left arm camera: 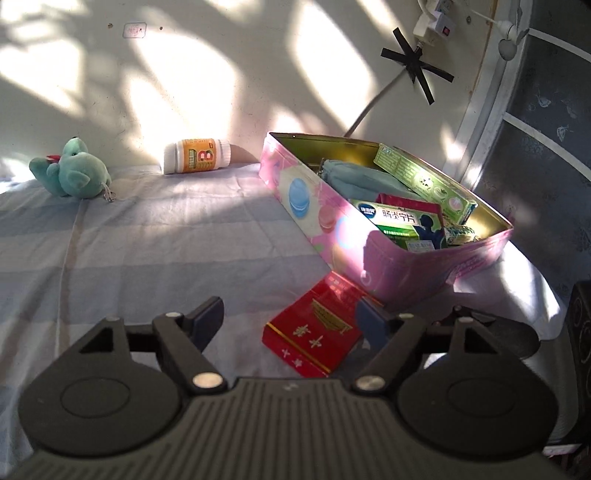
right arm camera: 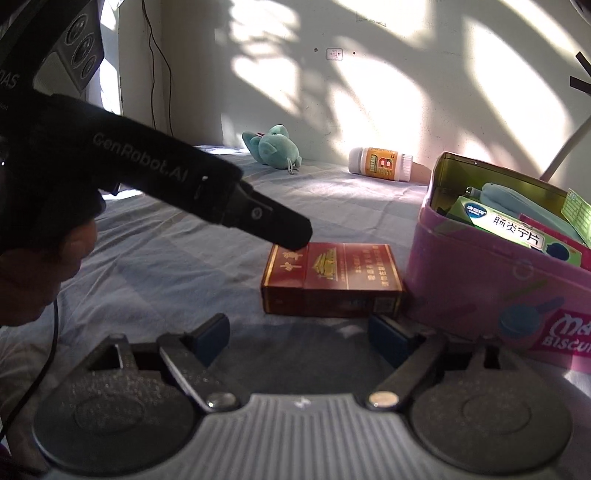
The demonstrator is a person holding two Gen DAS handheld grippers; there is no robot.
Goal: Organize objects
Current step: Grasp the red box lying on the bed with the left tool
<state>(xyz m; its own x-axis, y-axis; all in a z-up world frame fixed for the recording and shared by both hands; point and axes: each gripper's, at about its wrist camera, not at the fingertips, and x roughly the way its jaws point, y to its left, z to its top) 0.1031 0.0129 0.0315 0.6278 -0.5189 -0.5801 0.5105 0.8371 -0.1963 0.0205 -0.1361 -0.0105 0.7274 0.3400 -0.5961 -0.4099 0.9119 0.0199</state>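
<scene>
A red cigarette box [left arm camera: 314, 330] lies on the striped bedsheet beside the near corner of a pink biscuit tin [left arm camera: 332, 218]. It also shows in the right wrist view [right arm camera: 330, 278], next to the tin [right arm camera: 491, 291]. My left gripper [left arm camera: 291, 321] is open, its right finger at the box's edge. In the right wrist view it [right arm camera: 273, 221] hovers over the box's far left end. My right gripper [right arm camera: 299, 338] is open and empty, just short of the box. The tin holds medicine boxes [left arm camera: 406, 221] and a blue pouch [left arm camera: 362, 181].
An orange vitamin bottle [left arm camera: 197, 156] lies on its side by the wall. A teal plush toy [left arm camera: 72, 168] sits at the far left of the bed. A power strip with taped cable [left arm camera: 424, 33] hangs on the wall. A dark speaker [left arm camera: 581, 332] stands at the right.
</scene>
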